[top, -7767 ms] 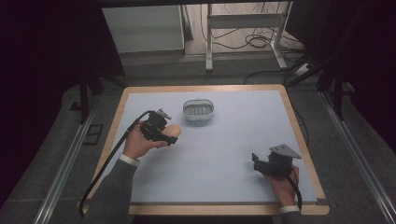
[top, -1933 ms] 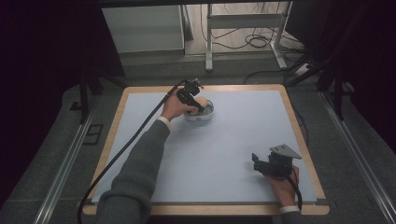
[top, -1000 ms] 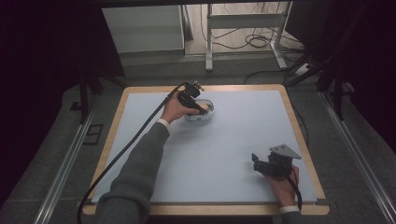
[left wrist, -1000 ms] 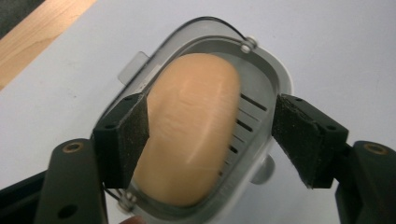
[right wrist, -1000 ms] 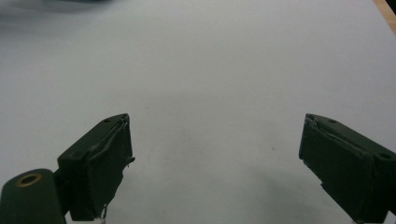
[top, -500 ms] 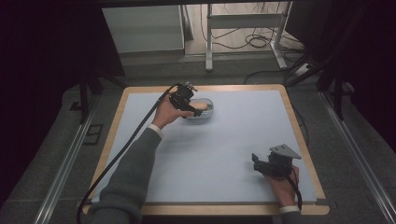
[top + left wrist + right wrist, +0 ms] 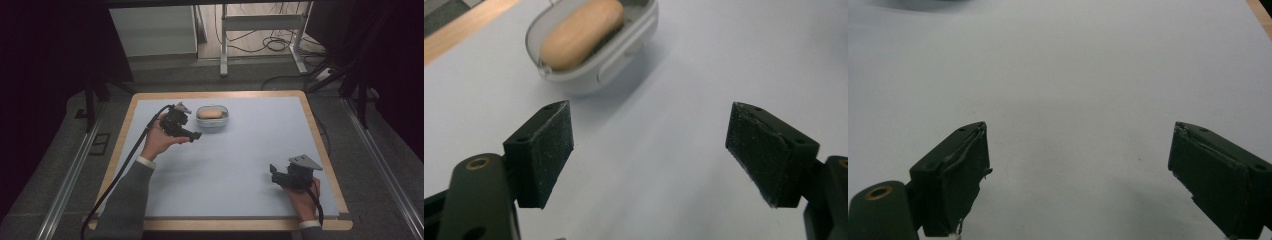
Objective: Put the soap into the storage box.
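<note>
Resting near the front right corner of the worktop (image 7: 240,165), the right tongs (image 7: 274,172) stand spread wide with nothing between them, apparently parked out of the way while the other hand works. Farther in and to the left, the left tongs (image 7: 196,135) hover just short of the dish, their jaws having just been opening and now gaping with only bare blue surface between the black pads (image 7: 546,150); that reads as a release already made, the hand clear of what it set down. Beyond them, toward the far edge, the small white dish (image 7: 213,124) sits upright on the worktop, and the soap-like bar (image 7: 212,113) lies inside it, lengthwise and snug against the rim. In the left gripper view the bar (image 7: 581,32) looks smooth, rounded at both ends, pale orange-tan, with no wrapper, and the dish (image 7: 624,55) has a thick rounded wall, oval in outline.
</note>
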### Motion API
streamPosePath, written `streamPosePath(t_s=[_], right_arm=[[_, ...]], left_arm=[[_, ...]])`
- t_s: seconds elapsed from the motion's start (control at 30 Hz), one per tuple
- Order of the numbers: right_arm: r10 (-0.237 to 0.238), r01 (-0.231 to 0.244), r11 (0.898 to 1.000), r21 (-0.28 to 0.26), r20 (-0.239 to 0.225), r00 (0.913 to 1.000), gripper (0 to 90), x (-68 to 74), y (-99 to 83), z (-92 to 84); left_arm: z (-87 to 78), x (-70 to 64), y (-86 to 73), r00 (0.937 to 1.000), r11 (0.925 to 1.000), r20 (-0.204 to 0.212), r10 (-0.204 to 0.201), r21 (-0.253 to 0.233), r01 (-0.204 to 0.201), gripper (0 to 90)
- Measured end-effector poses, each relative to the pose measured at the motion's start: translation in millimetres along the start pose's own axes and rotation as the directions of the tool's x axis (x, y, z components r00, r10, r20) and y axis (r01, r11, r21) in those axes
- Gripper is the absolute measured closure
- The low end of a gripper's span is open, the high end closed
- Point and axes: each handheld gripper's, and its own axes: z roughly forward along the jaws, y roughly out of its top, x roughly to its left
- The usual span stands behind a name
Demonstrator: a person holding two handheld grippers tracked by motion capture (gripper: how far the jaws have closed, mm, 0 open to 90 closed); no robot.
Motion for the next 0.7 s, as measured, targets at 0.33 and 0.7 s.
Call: streamPosePath(t_s=[0.33, 0.7], right_arm=[[0.003, -0.003, 1.0, 0.003, -0.003, 1.0, 9.6, -0.4, 0.1, 0.1], [0.0, 0.0, 1.0, 0.003, 0.001, 1.0, 9.6, -0.2, 0.1, 0.3]], left_arm=[[-25.0, -8.5, -61.3, 0.9979, 0.9968, -0.018, -0.062, -0.051, 0.061, 18.5], [-36.7, -7.4, -114.4, 0.9887, 0.9871, -0.035, -0.146, -0.072, 0.143, 18.2]])
